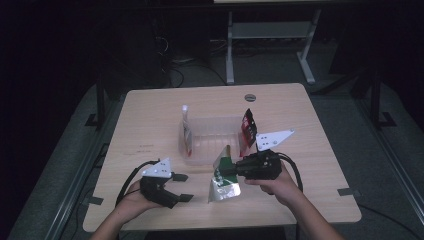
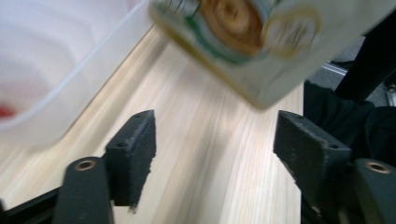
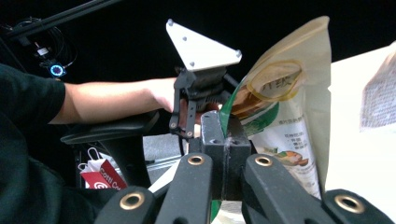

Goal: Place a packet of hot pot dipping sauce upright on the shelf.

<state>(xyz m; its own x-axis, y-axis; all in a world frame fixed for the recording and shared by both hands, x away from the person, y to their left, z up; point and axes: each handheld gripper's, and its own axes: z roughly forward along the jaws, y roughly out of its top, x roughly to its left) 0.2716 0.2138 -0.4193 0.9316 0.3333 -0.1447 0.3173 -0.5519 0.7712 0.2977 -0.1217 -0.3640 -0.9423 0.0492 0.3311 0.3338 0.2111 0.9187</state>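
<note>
Cream-and-green printed pouch [image 1: 224, 181], red-and-black packet [image 1: 247, 131], translucent bin [image 1: 210, 156], black tongs [image 1: 182, 187]

Room mostly dark, light falls on the pale wood counter [image 1: 150, 115] only. Grey floor [image 1: 260, 75] around it, cables [image 1: 175, 75] trailing at the back left. White legs of another desk [image 1: 230, 50] behind the counter. Dark rails [image 1: 75, 175] run along both sides. Black tape tabs [image 1: 348, 191] at the counter's near edges, a round grey cap [image 1: 250, 97] near its far edge.
</note>
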